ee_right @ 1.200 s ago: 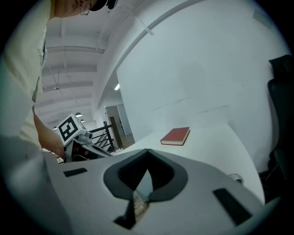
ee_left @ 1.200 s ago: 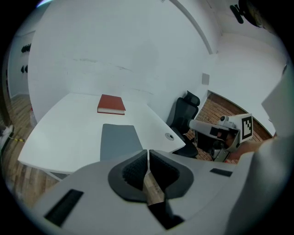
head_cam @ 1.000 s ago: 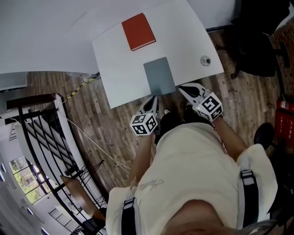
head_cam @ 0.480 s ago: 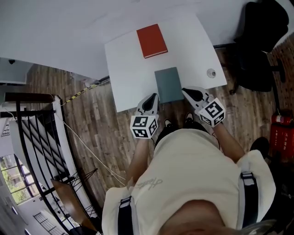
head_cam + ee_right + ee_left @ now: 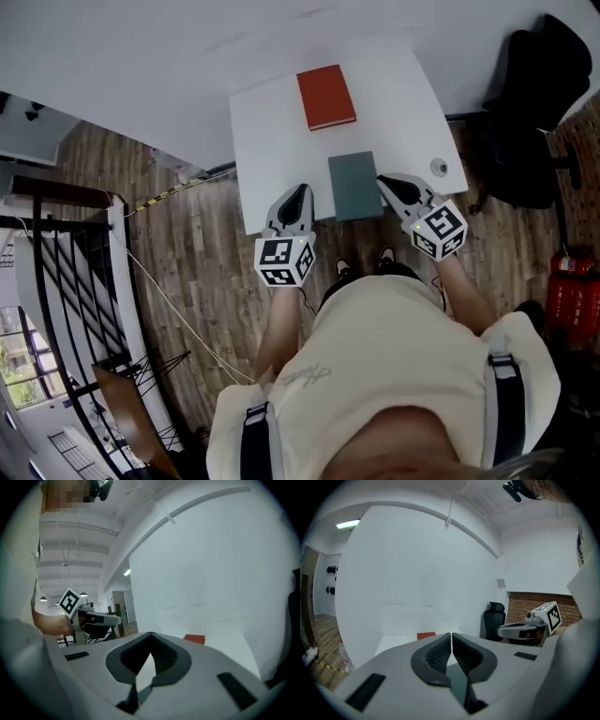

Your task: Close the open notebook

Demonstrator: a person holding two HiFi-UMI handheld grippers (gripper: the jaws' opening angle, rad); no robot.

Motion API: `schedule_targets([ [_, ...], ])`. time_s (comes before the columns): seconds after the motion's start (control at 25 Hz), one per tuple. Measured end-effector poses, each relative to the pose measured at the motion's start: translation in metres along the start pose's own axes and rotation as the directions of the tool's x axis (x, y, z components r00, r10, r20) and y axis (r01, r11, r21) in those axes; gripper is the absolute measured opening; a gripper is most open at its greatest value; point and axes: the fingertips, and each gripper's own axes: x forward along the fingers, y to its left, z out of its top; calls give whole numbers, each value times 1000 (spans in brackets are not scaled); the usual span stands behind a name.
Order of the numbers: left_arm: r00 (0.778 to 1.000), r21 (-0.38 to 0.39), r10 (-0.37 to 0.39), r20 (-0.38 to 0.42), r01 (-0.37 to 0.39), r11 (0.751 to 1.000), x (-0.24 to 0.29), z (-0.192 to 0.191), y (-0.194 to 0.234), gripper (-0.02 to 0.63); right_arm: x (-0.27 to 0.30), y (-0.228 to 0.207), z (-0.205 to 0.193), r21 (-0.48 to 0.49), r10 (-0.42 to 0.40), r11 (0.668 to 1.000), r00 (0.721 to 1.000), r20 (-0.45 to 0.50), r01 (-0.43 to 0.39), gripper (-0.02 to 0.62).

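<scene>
A grey-green notebook (image 5: 355,186) lies closed near the front edge of the white table (image 5: 272,122). A red book (image 5: 326,97) lies closed farther back; it also shows small in the left gripper view (image 5: 426,635) and in the right gripper view (image 5: 194,639). My left gripper (image 5: 300,190) hangs over the table's front edge, left of the grey-green notebook, with its jaws pressed together and nothing between them (image 5: 451,634). My right gripper (image 5: 382,178) is just right of that notebook, apart from it, its tips meeting (image 5: 151,634) with nothing held. Both point about level.
A small round object (image 5: 438,167) sits at the table's front right corner. A black office chair (image 5: 534,122) stands to the right of the table and a red extinguisher (image 5: 570,291) is on the floor. A dark railing (image 5: 56,281) runs along the left. A white wall is behind the table.
Both grippers have risen and moved forward, from below the table's front edge to over it, on either side of the grey-green notebook. Both stayed shut.
</scene>
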Motion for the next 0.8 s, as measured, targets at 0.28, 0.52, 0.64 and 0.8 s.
schedule_targets([
  [0.28,995,-3,32,90,-31,1000,-17,35,17,23,6,-4,48,-4,3,1000,995,100,-3,8],
  [0.52,992,10,50,120,-51,999,-13,50,25,23,5,0,61,-61,9,998,994,109,-3,8],
  [0.64,988,29,58,142,-63,998,-16,66,27,23,7,6,68,-168,-1,986,996,88,15,8],
  [0.8,983,36,70,167,-77,996,-22,76,29,23,6,7,80,-198,-8,980,994,109,29,8],
])
